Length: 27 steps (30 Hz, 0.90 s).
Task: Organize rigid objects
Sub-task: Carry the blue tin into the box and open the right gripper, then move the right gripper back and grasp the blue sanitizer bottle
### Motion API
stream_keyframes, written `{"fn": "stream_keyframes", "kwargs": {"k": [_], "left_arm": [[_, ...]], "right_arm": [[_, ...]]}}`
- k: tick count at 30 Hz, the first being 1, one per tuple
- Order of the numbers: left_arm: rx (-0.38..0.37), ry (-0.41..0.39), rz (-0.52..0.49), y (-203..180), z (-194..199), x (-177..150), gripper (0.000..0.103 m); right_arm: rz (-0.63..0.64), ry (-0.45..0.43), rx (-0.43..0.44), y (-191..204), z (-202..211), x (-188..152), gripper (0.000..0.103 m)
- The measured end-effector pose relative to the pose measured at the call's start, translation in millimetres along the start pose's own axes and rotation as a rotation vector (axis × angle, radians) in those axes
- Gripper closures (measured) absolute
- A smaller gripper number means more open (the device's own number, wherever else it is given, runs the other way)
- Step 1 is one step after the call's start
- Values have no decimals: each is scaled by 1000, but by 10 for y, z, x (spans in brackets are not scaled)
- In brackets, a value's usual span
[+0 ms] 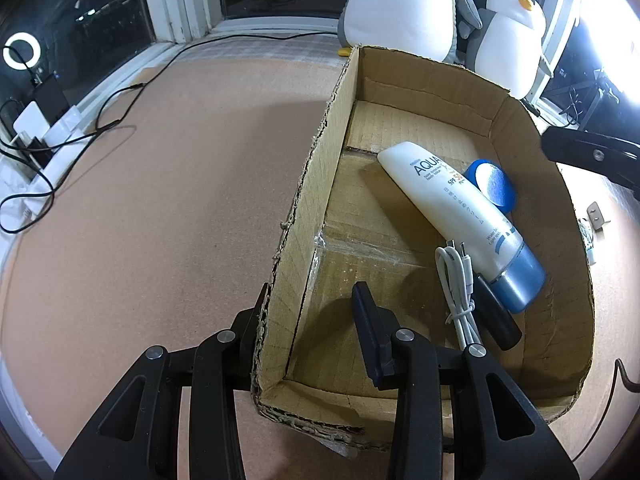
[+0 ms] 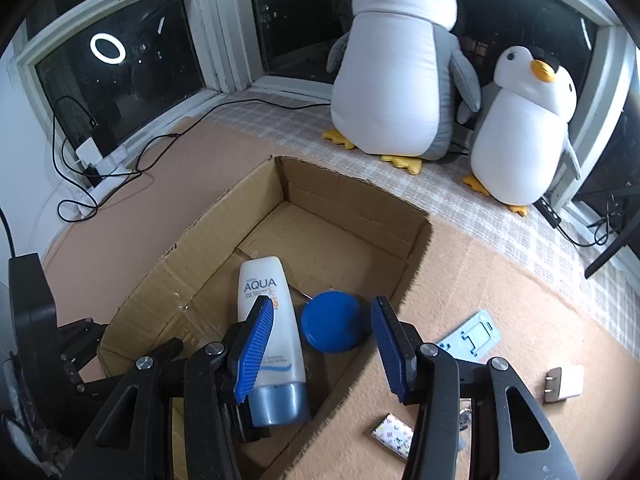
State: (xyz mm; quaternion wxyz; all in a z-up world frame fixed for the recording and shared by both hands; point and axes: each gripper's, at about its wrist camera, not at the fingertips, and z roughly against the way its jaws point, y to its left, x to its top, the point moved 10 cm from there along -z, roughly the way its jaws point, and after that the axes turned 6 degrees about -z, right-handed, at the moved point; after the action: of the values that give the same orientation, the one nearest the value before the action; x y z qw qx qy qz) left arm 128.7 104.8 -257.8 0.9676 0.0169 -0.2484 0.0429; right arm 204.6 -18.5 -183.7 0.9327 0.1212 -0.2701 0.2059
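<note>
The left gripper straddles the near-left wall of the open brown cardboard box: one finger is outside the wall, the other inside, with a clear gap between the inner finger and the cardboard, so the jaws stand released around the wall, not clamped on it. The right gripper hovers above the box's right side with its blue ribbed pads spread wide and nothing between them.

Already in the box lie the white squeeze tube with a blue cap, printed AQUA, under the right gripper's left finger; the round blue-lidded jar, directly below the gap between the right jaws; and, in the left wrist view, a coiled white charging cable and a slim black stick-like object just right of the left gripper's inner finger.

Still out on the tan mat, to the right of the right jaws, are a pale blue folding metal bracket, a white plug-in wall charger and a small flat foil packet with printed pattern; the packet sits nearest, just below and beside the right finger.

My read: a placement into the box is finished and the sorting is partly done. Next, the right gripper would swing right, out over the box wall, drop onto one of the loose pieces and close; the flat packet and bracket will need a low, edge-on pinch. The left gripper looks placed to steady the box
</note>
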Motion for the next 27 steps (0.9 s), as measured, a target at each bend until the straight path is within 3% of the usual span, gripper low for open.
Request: {"fn": "stream_keyframes", "kwargs": {"k": [27], "left_arm": [[19, 5, -16, 10, 3, 6, 66]], "right_arm": [[-119, -36, -112, -898, 471, -304, 56]]}}
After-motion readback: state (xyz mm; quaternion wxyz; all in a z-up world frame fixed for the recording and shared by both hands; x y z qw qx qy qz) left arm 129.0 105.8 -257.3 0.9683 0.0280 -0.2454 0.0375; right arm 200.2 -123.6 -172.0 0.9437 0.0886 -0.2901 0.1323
